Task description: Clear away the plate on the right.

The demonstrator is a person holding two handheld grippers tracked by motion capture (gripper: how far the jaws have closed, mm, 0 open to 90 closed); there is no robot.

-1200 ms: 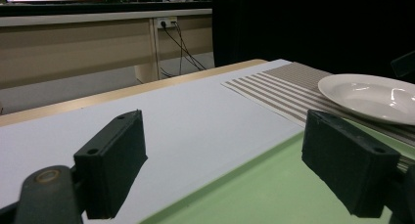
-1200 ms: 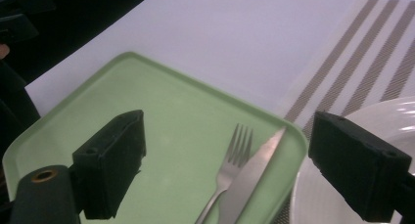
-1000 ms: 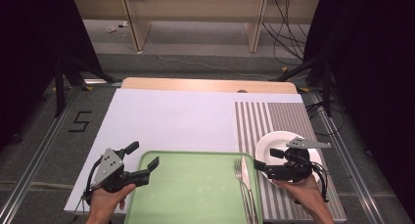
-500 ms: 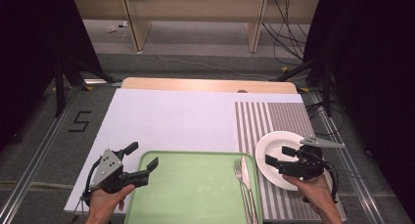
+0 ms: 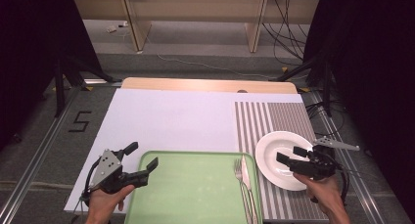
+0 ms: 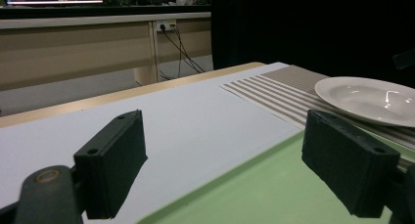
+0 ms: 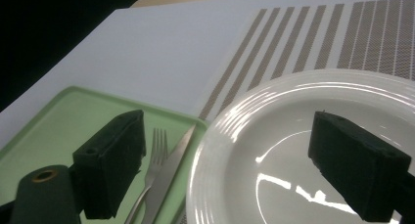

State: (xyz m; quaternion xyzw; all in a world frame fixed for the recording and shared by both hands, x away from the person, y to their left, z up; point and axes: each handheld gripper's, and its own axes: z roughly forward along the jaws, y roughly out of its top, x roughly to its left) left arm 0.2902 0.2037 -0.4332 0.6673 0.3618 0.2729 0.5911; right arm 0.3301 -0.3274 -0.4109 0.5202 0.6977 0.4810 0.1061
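- Two grippers were at the near edge of the table, each in one hand, both with jaws spread wide and nothing between them.
- Right gripper point(image 5: 292, 155) hovered over the white plate point(image 5: 271, 153), one jaw above the plate's bowl and the other out past its left rim; whether it touched the plate I could not tell.
- Plate sat on the striped mat point(image 5: 266, 119) at the table's right, just beside the green tray point(image 5: 191, 190).
- Fork point(image 5: 240, 175) and knife point(image 5: 246, 177) lay side by side along the tray's right edge, next to the plate.
- Left gripper point(image 5: 142, 158) hung at the tray's near left corner, one jaw over the white sheet point(image 5: 171, 116), the other over the tray.
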